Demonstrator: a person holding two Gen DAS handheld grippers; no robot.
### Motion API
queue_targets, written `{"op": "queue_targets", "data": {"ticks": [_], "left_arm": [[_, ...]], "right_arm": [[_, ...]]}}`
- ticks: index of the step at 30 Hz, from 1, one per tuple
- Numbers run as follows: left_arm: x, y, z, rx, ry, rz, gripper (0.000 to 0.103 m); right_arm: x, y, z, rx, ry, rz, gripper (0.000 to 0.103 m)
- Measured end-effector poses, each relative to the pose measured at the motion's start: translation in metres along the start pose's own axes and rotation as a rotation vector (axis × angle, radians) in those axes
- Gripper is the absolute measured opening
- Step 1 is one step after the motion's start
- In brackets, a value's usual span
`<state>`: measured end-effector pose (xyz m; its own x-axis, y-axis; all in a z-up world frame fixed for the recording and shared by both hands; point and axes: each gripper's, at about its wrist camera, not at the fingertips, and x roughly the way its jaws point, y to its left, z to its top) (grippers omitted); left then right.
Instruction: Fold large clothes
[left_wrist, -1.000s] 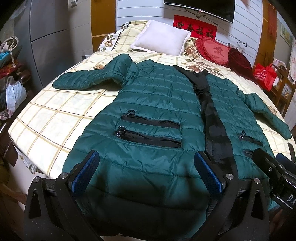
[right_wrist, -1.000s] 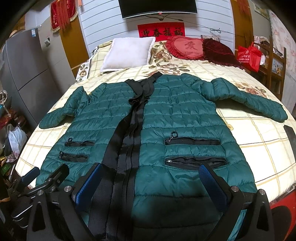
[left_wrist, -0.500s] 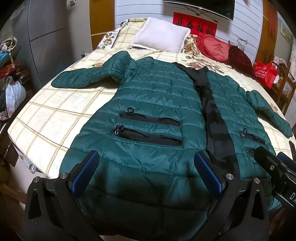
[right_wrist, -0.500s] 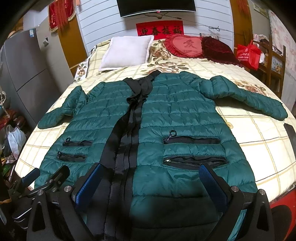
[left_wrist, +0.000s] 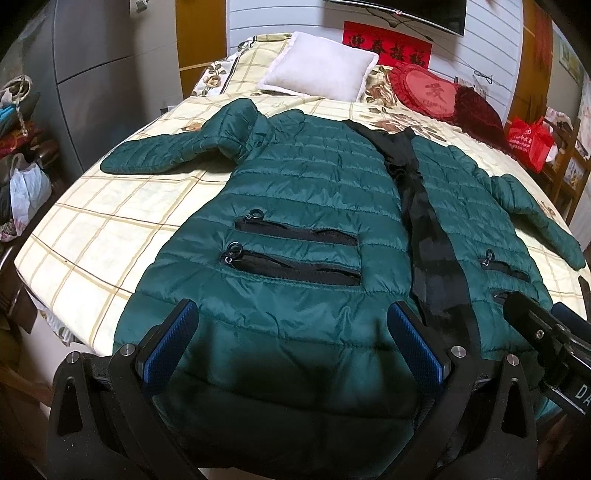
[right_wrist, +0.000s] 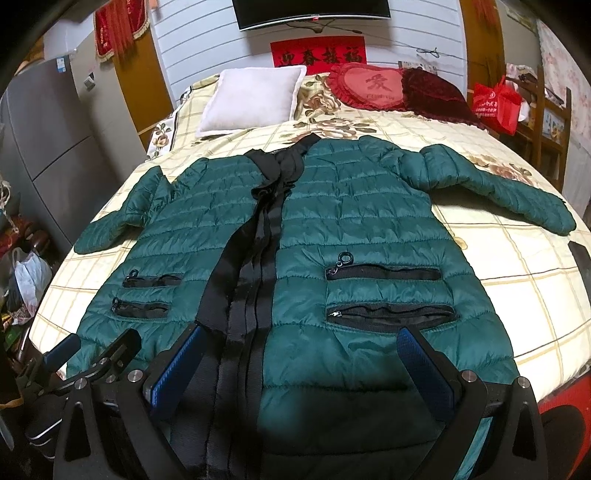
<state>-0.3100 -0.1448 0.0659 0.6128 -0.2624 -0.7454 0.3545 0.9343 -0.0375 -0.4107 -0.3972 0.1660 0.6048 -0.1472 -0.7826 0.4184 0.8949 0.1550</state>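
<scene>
A dark green quilted jacket (left_wrist: 306, 206) lies front up and spread flat on the bed, sleeves out to both sides, black zip band down its middle. It also shows in the right wrist view (right_wrist: 354, 229). My left gripper (left_wrist: 291, 339) is open and empty, hovering over the jacket's hem on its left half. My right gripper (right_wrist: 303, 362) is open and empty over the hem on the right half, its left finger by the black band. The hem's lowest edge is hidden behind the gripper bodies.
The bed (left_wrist: 96, 240) has a cream checked sheet. A white pillow (left_wrist: 317, 68), a red heart cushion (left_wrist: 428, 92) and a dark red cushion lie at the head. A red bag (left_wrist: 528, 142) sits at the right, bags (left_wrist: 26, 192) and a grey cabinet at the left.
Both grippers have moved slightly forward and lower over the hem. Both stay open. The jacket has not moved.
</scene>
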Motion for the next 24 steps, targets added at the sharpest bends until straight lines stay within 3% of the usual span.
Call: {"op": "queue_targets", "data": {"ticks": [24], "left_arm": [[0.0085,0.0036,0.0003,-0.012,0.017,-0.005,0.102]], "right_arm": [[0.0088,-0.005,0.003,0.015,0.026,-0.009,0.103]]}}
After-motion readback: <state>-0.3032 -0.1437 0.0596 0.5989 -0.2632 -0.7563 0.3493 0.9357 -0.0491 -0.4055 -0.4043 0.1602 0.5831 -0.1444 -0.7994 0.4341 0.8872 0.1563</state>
